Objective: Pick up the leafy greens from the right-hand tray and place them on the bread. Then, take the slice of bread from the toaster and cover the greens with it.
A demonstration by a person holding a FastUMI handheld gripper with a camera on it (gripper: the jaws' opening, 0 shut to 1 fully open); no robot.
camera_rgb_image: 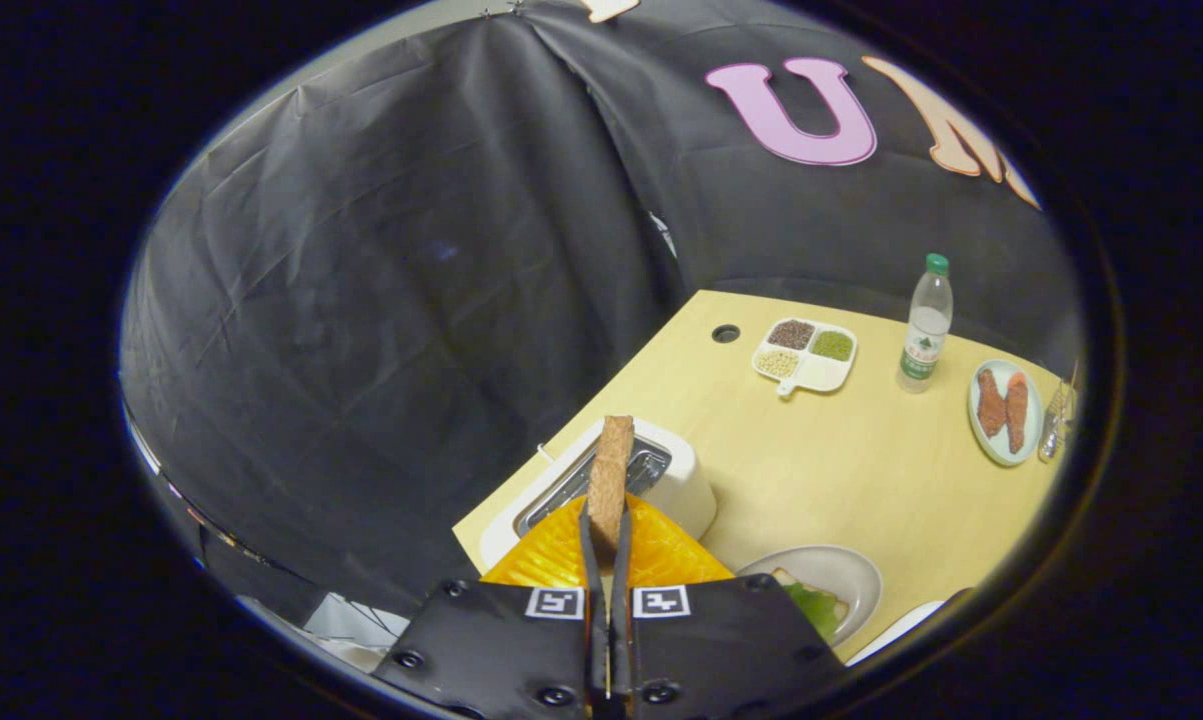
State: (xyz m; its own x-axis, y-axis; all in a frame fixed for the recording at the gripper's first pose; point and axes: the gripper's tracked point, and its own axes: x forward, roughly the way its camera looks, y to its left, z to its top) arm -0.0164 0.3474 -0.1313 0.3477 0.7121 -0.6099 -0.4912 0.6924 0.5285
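Observation:
My gripper [607, 520] is shut on a brown slice of bread [612, 475], held upright on edge between the fingers, above the white toaster [676, 485]. The toaster's open slot [581, 485] lies just behind the slice. Down to the right of the fingers a pale plate [851, 570] holds a slice of bread [791, 580] with the leafy greens [816, 607] lying on it; the gripper body hides part of both.
On the light wooden table [841, 460] stand a white divided dish [806, 356] of grains, a clear water bottle [925, 322] with a green cap, and a plate with reddish pieces [1004, 410]. A white tray edge [896, 630] shows by the plate. A round hole [725, 333] marks the tabletop.

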